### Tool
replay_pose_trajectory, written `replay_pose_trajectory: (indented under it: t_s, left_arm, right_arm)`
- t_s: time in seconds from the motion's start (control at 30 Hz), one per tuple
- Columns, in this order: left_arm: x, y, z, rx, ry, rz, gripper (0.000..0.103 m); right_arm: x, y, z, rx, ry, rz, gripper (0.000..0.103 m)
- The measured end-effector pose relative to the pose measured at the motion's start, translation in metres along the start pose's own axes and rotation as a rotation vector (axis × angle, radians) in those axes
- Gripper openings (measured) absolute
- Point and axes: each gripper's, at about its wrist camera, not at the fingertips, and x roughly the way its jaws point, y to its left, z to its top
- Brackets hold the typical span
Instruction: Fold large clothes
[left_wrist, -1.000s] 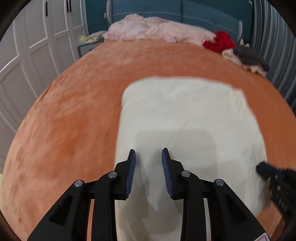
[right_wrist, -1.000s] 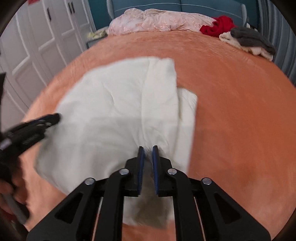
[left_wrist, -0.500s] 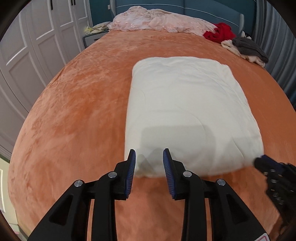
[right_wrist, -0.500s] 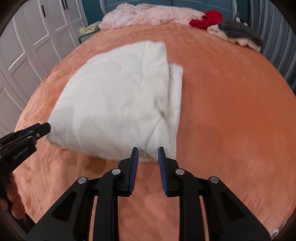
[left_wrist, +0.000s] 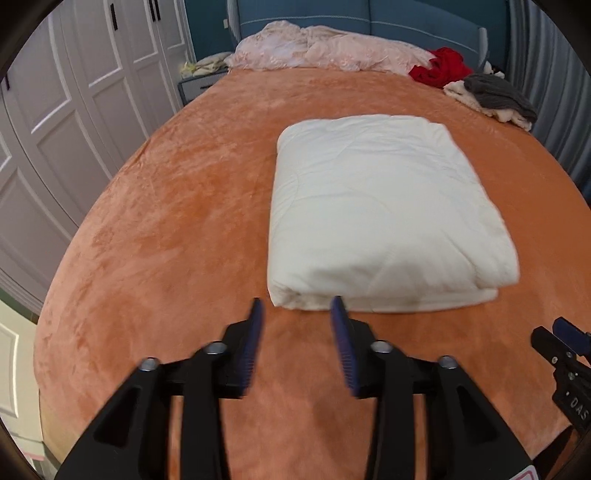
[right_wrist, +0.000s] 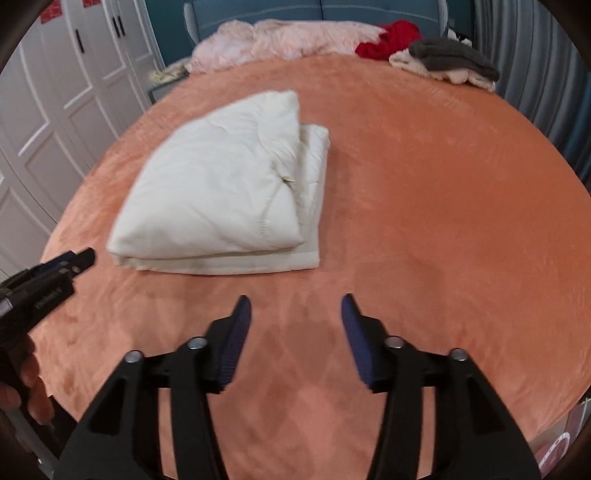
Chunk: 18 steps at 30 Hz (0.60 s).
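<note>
A cream padded garment (left_wrist: 380, 206) lies folded into a thick rectangle on the orange bed cover (left_wrist: 177, 229). In the right wrist view the folded garment (right_wrist: 221, 184) sits left of centre, with a lower layer showing along its right and near edges. My left gripper (left_wrist: 295, 310) hovers just short of the garment's near left corner, its jaws opening with nothing between them. My right gripper (right_wrist: 295, 306) hangs over bare orange cover, clear of the garment, its jaws opening and empty. Each gripper shows at the other view's edge.
At the head of the bed lie a pink quilt (left_wrist: 325, 48), a red garment (left_wrist: 443, 66) and a grey and cream pile (left_wrist: 495, 96). White wardrobe doors (left_wrist: 74, 96) line the left side. A blue headboard (left_wrist: 369, 22) stands at the back.
Both grippers have let go of the garment and pulled back toward the near edge of the bed. Their jaws have spread wider. The garment now lies folded and still.
</note>
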Motion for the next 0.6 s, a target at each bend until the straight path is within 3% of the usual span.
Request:
replay_pose_trajectory:
  t_s: [0.03, 0.13, 0.6]
  left_arm:
    - [-0.01, -0.002, -0.006, -0.001, -0.013, 0.001, 0.057]
    - [-0.027, -0.008, -0.02, 0.016, -0.043, 0.012, 0.064]
    - [-0.063, -0.027, -0.092, -0.002, -0.022, 0.027, 0.068]
  right_arm:
    - [-0.004, 0.002, -0.003, 0.001, -0.006, 0.005, 0.051]
    - [-0.02, 0.006, -0.015, 0.003, -0.034, 0.008, 0.059]
    - [-0.067, 0.021, -0.074, -0.02, -0.098, 0.004, 0.069]
